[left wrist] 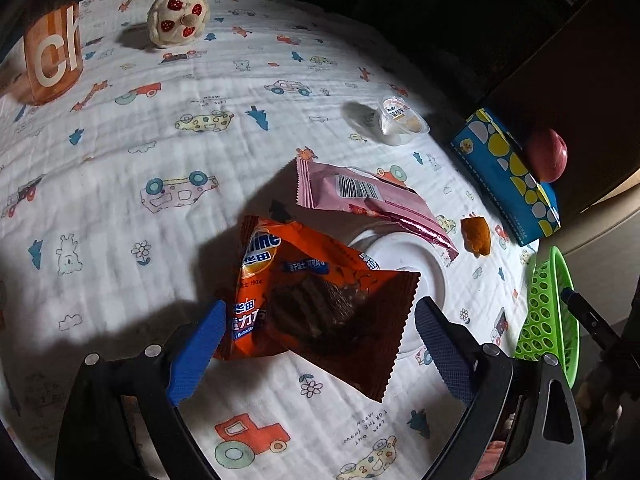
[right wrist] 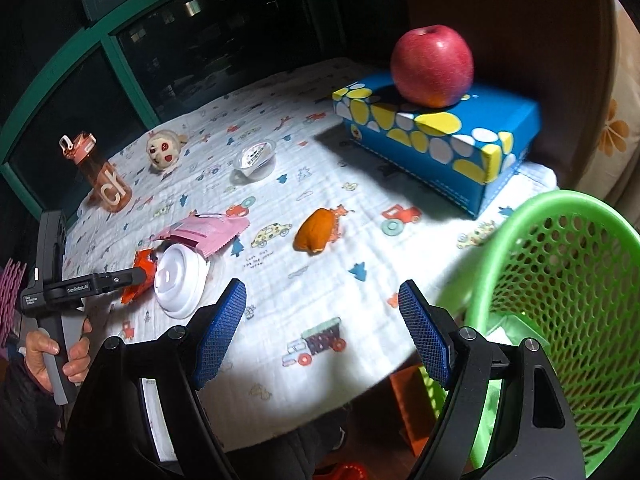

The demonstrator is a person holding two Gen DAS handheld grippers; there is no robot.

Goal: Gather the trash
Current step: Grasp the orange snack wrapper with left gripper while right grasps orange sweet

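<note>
An orange snack wrapper (left wrist: 312, 300) lies on the printed tablecloth, partly over a white lid (left wrist: 404, 264). My left gripper (left wrist: 320, 336) is open around it; the left pad is close to the wrapper's edge and the right pad stands apart. A pink wrapper (left wrist: 360, 196) rests on the far side of the lid. My right gripper (right wrist: 322, 320) is open over bare cloth near the table's front edge, with nothing between its fingers. A green mesh basket (right wrist: 560, 280) is just to its right. An orange scrap (right wrist: 316, 228) and a clear jelly cup (right wrist: 256, 158) lie farther back.
A blue tissue box (right wrist: 440, 136) with a red apple (right wrist: 432, 66) on top sits at the back right. An orange bottle (right wrist: 104, 176) and a plush toy (right wrist: 164, 148) stand at the far left. A person's hand (right wrist: 52, 352) grips the left gripper's handle.
</note>
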